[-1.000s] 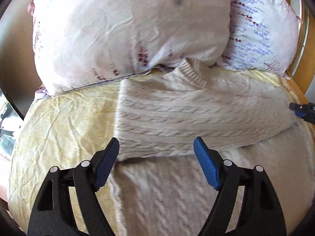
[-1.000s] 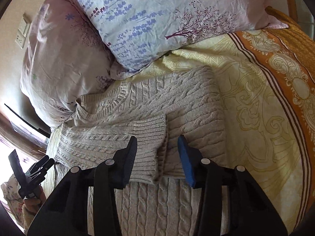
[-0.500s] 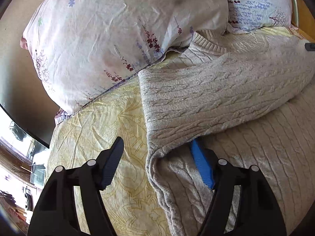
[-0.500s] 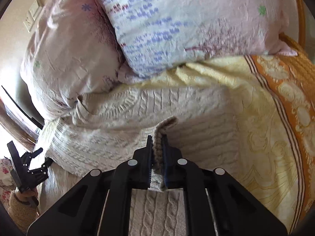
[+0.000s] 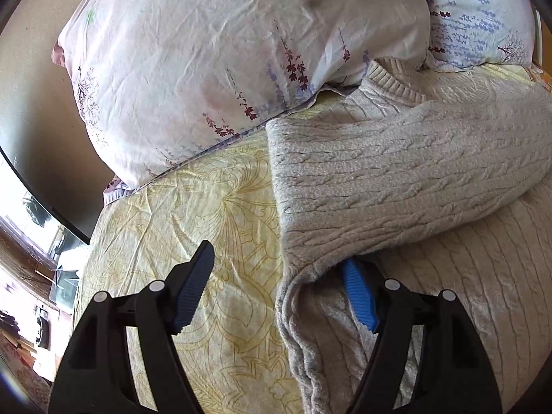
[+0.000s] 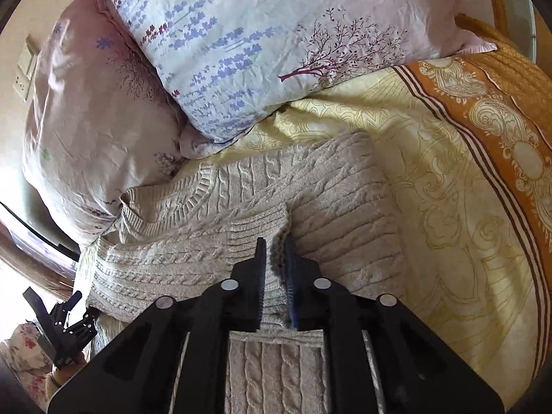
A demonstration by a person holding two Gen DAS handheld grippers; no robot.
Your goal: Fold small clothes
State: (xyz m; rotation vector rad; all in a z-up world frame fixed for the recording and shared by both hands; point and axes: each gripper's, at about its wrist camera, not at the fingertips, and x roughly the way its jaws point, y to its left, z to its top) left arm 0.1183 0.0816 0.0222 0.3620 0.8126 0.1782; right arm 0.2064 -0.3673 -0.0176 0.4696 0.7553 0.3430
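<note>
A beige cable-knit sweater (image 5: 396,179) lies on the bed with its collar against the pillows and one sleeve folded across its chest. My left gripper (image 5: 277,258) straddles the sweater's left folded edge. Its right finger (image 5: 357,293) is tucked under the folded sleeve and its left finger is over bare sheet. These jaws are opening and press on nothing. In the right wrist view my right gripper (image 6: 275,245) pinches the ribbed sleeve cuff (image 6: 255,227) over the sweater (image 6: 327,200); its jaws are easing open with the knit still between the pads. The left gripper (image 6: 58,324) shows at the far left.
Two floral pillows (image 6: 258,51) (image 6: 86,103) stand at the head of the bed, close behind the collar. A yellow patterned sheet (image 5: 207,207) lies left of the sweater and an orange bordered spread (image 6: 500,120) to its right. A wall switch (image 6: 26,69) is at the far left.
My right gripper went from open around the cuff to pinching it. My left gripper shifted to the sweater's left edge and rolled, its right finger sliding under the folded sleeve.
</note>
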